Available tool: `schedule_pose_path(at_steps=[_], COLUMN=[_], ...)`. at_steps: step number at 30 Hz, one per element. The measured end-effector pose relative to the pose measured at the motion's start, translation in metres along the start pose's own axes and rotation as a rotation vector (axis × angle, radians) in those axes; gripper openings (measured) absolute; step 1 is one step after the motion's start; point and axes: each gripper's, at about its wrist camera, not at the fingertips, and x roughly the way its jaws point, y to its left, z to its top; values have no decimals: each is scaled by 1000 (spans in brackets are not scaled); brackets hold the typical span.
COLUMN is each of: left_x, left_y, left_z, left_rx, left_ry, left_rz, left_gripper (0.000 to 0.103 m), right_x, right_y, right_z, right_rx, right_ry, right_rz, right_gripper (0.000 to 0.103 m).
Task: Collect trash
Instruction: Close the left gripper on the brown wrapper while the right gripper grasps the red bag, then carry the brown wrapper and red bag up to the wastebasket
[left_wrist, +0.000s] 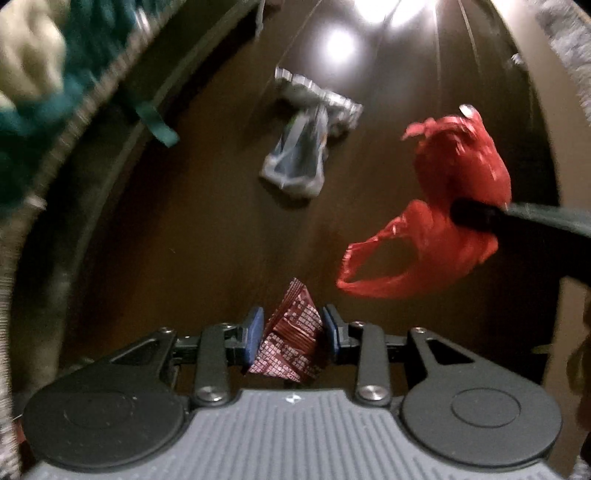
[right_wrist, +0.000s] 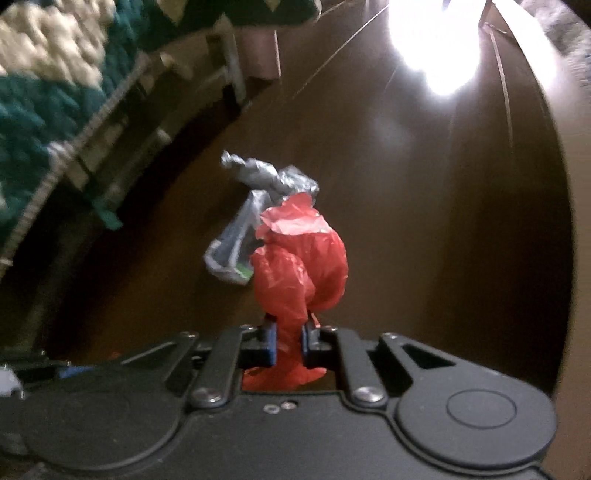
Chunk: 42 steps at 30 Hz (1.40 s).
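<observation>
Pickup stage: left gripper (left_wrist: 292, 334) pinched a maroon wrapper (left_wrist: 290, 338), right gripper (right_wrist: 289, 341) clamped the red bag (right_wrist: 299, 258); dropping the wrapper inside probably came next.

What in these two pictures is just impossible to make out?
- Printing on the dark red wrapper in the left gripper: blurred, left wrist view.
- Silvery wrapper: the red plastic bag in the right gripper covers part, right wrist view.
- Floor at top: lost in glare.
</observation>
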Motion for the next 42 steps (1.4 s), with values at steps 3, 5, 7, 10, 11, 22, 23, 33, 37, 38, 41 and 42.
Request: schedule_pose_path(at_steps=[3,5,7,10,11,22,23,33,37,38,41,42], left_x=[-47,-77,-115,-169,-192,-399,-415,-570,-611,-622,-650,-656], left_y=[-9,-17,-25,-35,-38,-52,-51,-10,25,36,74,86], left_z=[7,14,18,29,32,55,56,62,70,72,80,84], left_rx=[7,13,20,24,25,53,58,26,10,1,-38,-49], left_ry=[-18,-29,-51,-72,-80,-151,-162,-255,-303,-325,-382,-389], left_rz=[-5,-2,-2,-12,-12,-59,-63,-64,-54,-45,-24,-18], left_gripper=[33,33,33,33,33,34,34,34,34,34,34,34], right_x=[-48,-84,-121,-173,-194,-407,-423,-551,-582,-586,-598,-601], right_y=[0,1,3,10,14,59,66,144,185,194,222,232], right_z=[4,10,18,30,35,90,96,145,170,177,197,205], right_rx=[39,70,85,89,79,15,6,-129,-190,-199,-219,-222], right_ry=[-19,-29,-38,-38,-38,-101,-99,-179,-233,-241,-271,-280], right_rz=[13,24,26,27,17,53,62,114,138,145,162,172], right_gripper=[11,11,11,11,11,11,11,11,11,11,11,11])
